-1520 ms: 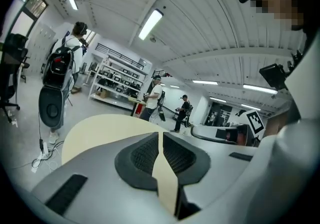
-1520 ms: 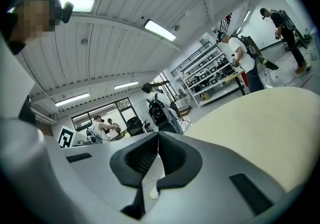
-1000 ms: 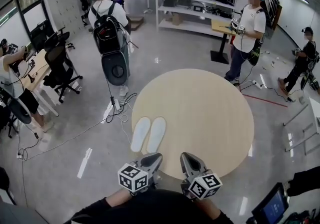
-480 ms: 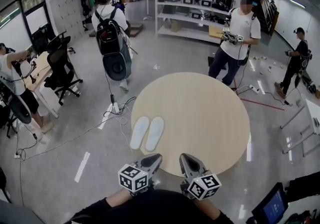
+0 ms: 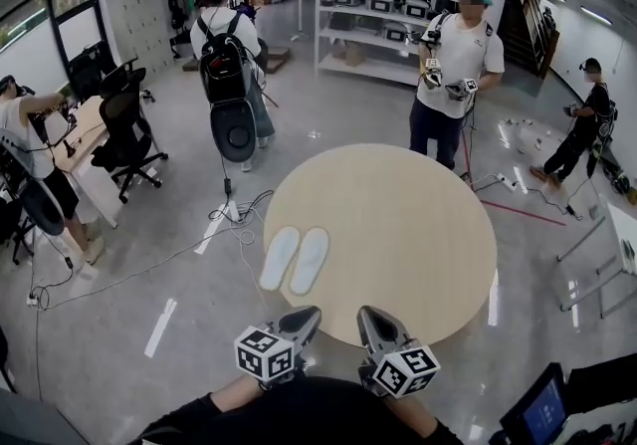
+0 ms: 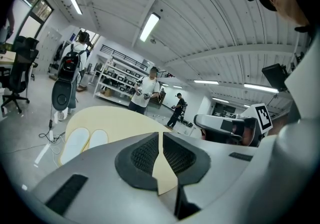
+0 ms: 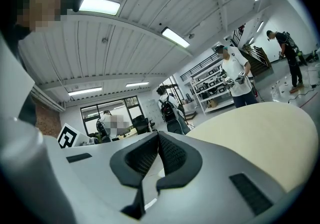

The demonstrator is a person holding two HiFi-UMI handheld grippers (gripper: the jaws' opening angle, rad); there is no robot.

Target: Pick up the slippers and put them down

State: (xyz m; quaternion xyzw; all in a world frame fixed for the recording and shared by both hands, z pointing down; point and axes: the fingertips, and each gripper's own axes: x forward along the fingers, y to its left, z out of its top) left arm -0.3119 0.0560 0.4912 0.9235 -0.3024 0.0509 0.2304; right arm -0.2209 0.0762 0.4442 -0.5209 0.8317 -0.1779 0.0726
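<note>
at the near rim of the round tabletop (image 5: 418, 234), the left tool (image 5: 304, 314) and right tool (image 5: 370, 316) are held shut and empty. the slippers (image 5: 296, 259) lie side by side at the tabletop's left edge, just ahead. if the jaws are not opened first, the slippers could be nudged off onto the floor.

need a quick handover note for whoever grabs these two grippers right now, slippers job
Grippers: left gripper shut and empty; right gripper shut and empty. Both are held low at the near edge of the table.
Things: the slippers, a white pair, lie side by side on the table near its left edge, ahead of the left gripper and untouched.
Done: nothing yet.
Left: open the jaws, pick up the slippers, put them down.
</note>
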